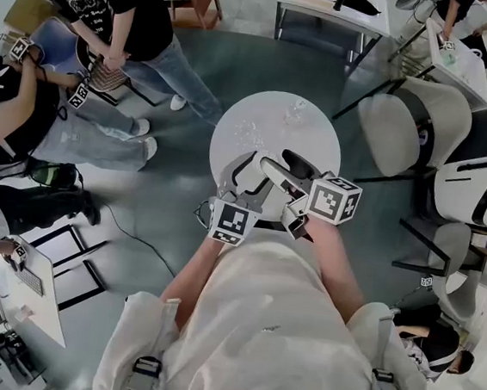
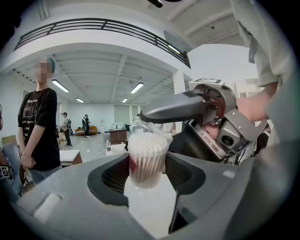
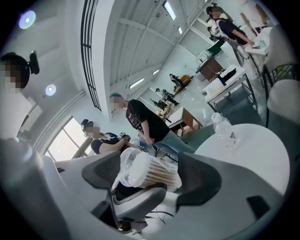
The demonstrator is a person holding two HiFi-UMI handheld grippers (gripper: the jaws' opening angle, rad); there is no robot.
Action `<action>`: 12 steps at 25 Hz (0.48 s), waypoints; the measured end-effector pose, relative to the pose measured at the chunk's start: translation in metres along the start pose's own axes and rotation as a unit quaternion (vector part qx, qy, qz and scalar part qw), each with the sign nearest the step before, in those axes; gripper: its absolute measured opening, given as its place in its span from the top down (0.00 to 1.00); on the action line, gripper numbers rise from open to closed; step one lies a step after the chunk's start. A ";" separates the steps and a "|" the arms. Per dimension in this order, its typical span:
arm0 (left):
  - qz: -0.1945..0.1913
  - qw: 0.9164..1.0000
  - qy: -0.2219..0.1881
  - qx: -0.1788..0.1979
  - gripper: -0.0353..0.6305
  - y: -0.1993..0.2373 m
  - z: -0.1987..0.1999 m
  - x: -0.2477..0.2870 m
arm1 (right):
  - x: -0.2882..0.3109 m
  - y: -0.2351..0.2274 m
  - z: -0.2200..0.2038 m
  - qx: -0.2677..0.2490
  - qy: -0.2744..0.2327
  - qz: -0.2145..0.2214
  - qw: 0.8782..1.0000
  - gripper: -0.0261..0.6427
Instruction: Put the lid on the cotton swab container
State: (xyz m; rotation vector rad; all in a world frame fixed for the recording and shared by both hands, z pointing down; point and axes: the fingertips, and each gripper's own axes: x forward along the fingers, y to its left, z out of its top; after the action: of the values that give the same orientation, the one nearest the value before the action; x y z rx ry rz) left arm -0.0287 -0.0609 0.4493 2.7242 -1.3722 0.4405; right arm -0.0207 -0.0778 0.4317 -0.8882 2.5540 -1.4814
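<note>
A clear cotton swab container (image 2: 147, 159) packed with white swabs stands upright between the pads of my left gripper (image 2: 149, 177), which is shut on its sides. A clear lid (image 2: 149, 125) sits on its mouth, a little askew. In the right gripper view the container (image 3: 159, 174) lies crosswise with the lid (image 3: 126, 168) at its left end. My right gripper (image 3: 150, 182) stands open around both, and one of its fingers (image 2: 178, 108) reaches over the lid. In the head view both grippers, left (image 1: 244, 171) and right (image 1: 271, 165), meet above the table.
A round white table (image 1: 277, 120) lies below the grippers with a clear water bottle (image 1: 296, 110) on it. Chairs (image 1: 416, 121) stand to the right. A standing person (image 1: 116, 12) and a seated person (image 1: 10, 113) are to the left, with desks beyond.
</note>
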 end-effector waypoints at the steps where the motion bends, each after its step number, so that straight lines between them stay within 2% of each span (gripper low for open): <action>1: -0.001 1.000 -0.002 0.001 0.58 -0.002 0.001 -0.001 | 0.000 0.000 0.000 0.006 -0.001 0.001 1.000 0.40; 12: -0.007 1.000 -0.012 0.009 0.58 -0.009 0.008 -0.006 | 0.003 -0.003 -0.009 0.052 0.009 0.007 0.999 0.40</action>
State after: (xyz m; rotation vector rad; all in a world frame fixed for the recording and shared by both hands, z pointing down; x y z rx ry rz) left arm -0.0234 -0.0523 0.4406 2.7608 -1.3598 0.4239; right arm -0.0247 -0.0730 0.4398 -0.8448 2.4641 -1.6086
